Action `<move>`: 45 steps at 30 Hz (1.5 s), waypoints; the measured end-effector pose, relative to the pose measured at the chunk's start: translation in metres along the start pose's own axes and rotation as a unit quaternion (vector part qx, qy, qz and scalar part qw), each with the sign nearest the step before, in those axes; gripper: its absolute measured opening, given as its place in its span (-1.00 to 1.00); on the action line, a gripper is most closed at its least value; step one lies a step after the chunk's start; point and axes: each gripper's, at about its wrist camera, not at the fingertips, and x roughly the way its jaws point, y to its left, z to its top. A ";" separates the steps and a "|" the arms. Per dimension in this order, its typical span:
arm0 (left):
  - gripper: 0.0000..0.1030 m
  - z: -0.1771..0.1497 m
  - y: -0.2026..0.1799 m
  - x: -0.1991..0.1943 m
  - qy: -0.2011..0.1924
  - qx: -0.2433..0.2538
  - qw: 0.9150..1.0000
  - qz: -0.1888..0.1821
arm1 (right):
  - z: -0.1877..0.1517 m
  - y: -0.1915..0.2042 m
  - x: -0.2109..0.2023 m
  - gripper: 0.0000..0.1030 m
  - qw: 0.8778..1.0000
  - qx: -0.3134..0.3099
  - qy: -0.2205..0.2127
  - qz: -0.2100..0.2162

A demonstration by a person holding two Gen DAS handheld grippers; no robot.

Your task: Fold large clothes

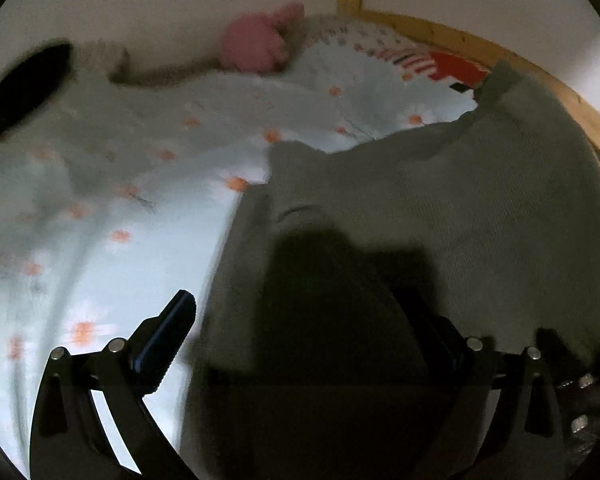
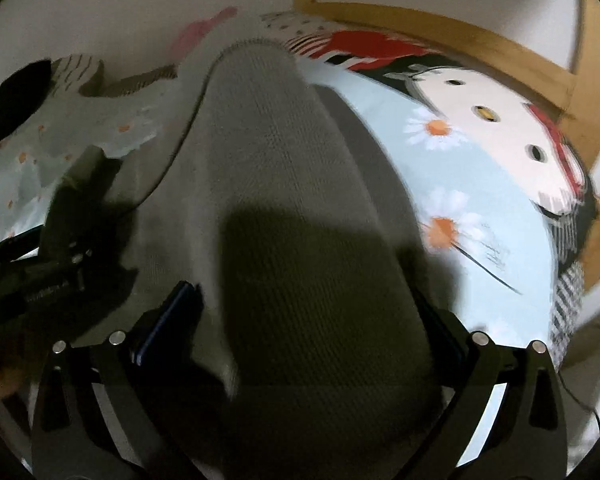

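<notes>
Grey knit garment [image 2: 260, 152] lies seemingly ungripped beneath right hand-held gripper [image 2: 308, 312].

Left gripper [image 1: 300, 320] and right gripper [image 2: 304, 304] both angled downward, jaws spread wide, empty.

Ribbed grey knit sweater [image 2: 260, 152] (matt) lies on smooth printed cotton bedsheet [image 1: 100, 200]; wooden bedframe [image 1: 480, 52].
</notes>
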 end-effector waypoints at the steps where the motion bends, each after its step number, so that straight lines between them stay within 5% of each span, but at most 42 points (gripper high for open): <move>1: 0.91 -0.008 0.000 -0.019 -0.014 0.010 1.000 0.003 | -0.003 0.000 -0.012 0.95 1.000 0.005 -0.005 -0.003; 7: 0.91 -0.047 0.010 -0.095 -0.002 -0.022 0.998 -0.055 | -0.016 0.008 -0.093 0.95 1.000 0.016 -0.018 -0.009; 11: 0.91 -0.064 0.013 -0.151 -0.006 -0.007 1.000 -0.014 | -0.041 0.015 -0.151 0.95 1.000 -0.003 -0.018 -0.009; 14: 0.91 -0.079 0.019 -0.198 -0.008 0.008 0.999 -0.047 | -0.062 0.025 -0.193 0.95 0.999 -0.017 -0.025 -0.010; 18: 0.90 -0.106 0.028 -0.249 -0.022 0.024 0.999 -0.040 | -0.088 0.028 -0.238 0.95 0.999 -0.006 -0.034 -0.007; 26: 0.89 -0.150 0.038 -0.294 -0.010 0.052 0.999 -0.006 | -0.127 0.042 -0.291 0.95 0.999 -0.027 -0.024 -0.016; 45: 0.89 -0.180 0.062 -0.341 0.001 0.061 0.998 -0.018 | -0.164 0.038 -0.348 0.95 0.997 -0.069 -0.032 -0.022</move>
